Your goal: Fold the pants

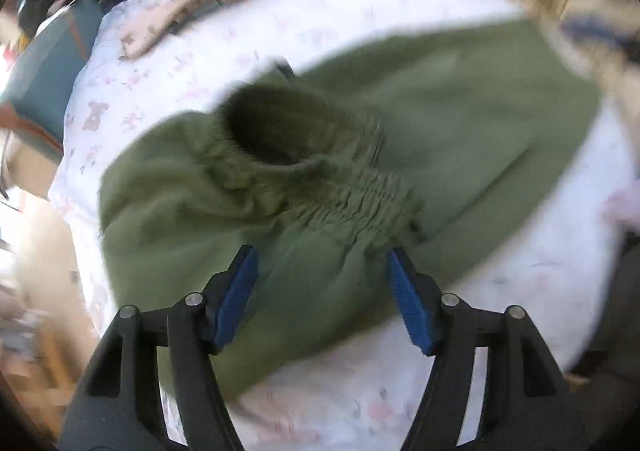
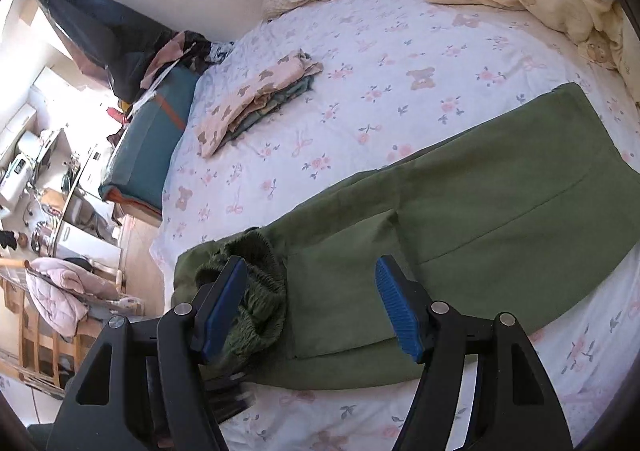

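**Claws open over pants, fold barely begun**

Left claw [image 1: 322, 299], L wrist view: jaws apart, gripping nothing, hovering over the green pants [image 1: 440, 123] at the gathered elastic waistband [image 1: 360, 191]. Frame's blurry. Waist end bunched up, opening gaping. Fabric looks soft, matte.

R wrist view: right claw [image 2: 308, 303] also spread, empty, above the waist end. Pants lie on the bed [image 2: 400, 51], legs stacked lengthwise, pretty flat w/ a seam line showing. I'd judge the lengthwise fold done; crosswise folds left. Folded pile [image 2: 256, 99] of bear-print cloth sits well apart.
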`<state>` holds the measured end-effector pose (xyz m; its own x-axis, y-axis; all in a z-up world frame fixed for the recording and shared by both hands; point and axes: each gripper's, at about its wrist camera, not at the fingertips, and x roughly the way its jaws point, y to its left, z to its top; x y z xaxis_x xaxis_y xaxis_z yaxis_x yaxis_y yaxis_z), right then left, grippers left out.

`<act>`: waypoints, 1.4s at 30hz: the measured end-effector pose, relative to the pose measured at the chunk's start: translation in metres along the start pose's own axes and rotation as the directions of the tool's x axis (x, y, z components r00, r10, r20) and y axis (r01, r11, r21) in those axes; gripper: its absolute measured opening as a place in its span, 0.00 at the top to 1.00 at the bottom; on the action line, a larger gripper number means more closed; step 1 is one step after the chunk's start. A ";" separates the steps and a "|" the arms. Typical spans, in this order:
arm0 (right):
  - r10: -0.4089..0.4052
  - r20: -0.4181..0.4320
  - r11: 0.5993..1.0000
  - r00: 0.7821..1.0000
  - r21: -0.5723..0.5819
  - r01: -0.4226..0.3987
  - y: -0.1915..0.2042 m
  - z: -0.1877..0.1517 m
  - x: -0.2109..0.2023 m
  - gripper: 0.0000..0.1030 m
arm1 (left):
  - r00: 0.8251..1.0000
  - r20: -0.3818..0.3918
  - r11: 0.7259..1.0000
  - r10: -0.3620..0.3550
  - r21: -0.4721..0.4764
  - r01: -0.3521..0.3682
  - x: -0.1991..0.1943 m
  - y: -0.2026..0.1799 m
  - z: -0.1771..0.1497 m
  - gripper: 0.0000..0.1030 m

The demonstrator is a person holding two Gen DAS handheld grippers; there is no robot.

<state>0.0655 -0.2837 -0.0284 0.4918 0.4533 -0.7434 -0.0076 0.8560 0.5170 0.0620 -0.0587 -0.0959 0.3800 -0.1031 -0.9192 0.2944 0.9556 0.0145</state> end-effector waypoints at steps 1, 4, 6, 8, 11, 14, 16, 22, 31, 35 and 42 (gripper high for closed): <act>-0.006 -0.010 1.000 1.000 -0.007 0.006 0.003 -0.002 0.004 0.32 | 0.999 0.031 1.000 -0.026 -0.017 0.026 -0.013 0.008 -0.001 0.24; -0.019 -0.050 0.999 0.999 -0.042 0.017 0.014 -0.010 0.021 0.32 | 0.991 0.115 0.990 0.069 -0.131 -0.053 -0.039 0.053 -0.011 0.17; -0.020 -0.098 0.996 0.995 -0.084 0.012 0.025 -0.020 0.039 0.30 | 0.982 0.082 0.966 0.173 -0.206 -0.153 -0.031 0.085 -0.019 0.17; 0.010 -0.157 0.996 0.987 -0.087 -0.024 0.034 -0.032 0.061 0.27 | 0.977 0.018 0.945 0.211 -0.259 -0.199 -0.016 0.103 -0.030 0.17; 0.038 -0.249 0.996 0.968 -0.071 -0.057 0.043 -0.054 0.100 0.27 | 0.980 -0.065 0.919 0.187 -0.342 -0.198 0.010 0.123 -0.042 0.17; -0.002 -0.300 0.989 0.954 -0.143 -0.043 0.059 -0.073 0.132 0.28 | 0.977 -0.121 0.899 0.175 -0.385 -0.209 0.024 0.130 -0.052 0.17; -0.025 -0.292 0.978 0.956 -0.207 -0.037 0.070 -0.083 0.143 0.36 | 0.981 -0.107 0.894 0.161 -0.405 -0.191 0.024 0.135 -0.058 0.17; 0.075 -0.366 0.995 0.928 -0.040 -0.096 0.050 -0.093 0.152 0.93 | 0.979 -0.071 0.884 0.192 -0.420 -0.204 0.010 0.136 -0.061 0.17; -0.014 -0.205 0.971 0.979 -0.237 -0.036 0.084 -0.059 0.104 0.43 | 0.974 -0.107 0.867 0.201 -0.443 -0.228 0.015 0.136 -0.055 0.17; -0.007 -0.211 0.961 0.977 -0.271 -0.052 0.107 -0.037 0.131 0.52 | 0.970 -0.135 0.875 0.201 -0.420 -0.240 0.022 0.132 -0.056 0.17; -0.064 -0.219 0.990 0.974 -0.134 0.035 0.079 -0.005 0.196 0.85 | 0.961 -0.175 0.873 0.214 -0.407 -0.269 0.033 0.130 -0.064 0.17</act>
<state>0.1569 -0.1256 -0.1352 0.2888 0.4413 -0.8496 -0.1074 0.8967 0.4293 0.0564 0.0795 -0.1492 0.2747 0.1537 -0.9492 -0.2022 0.9743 0.0993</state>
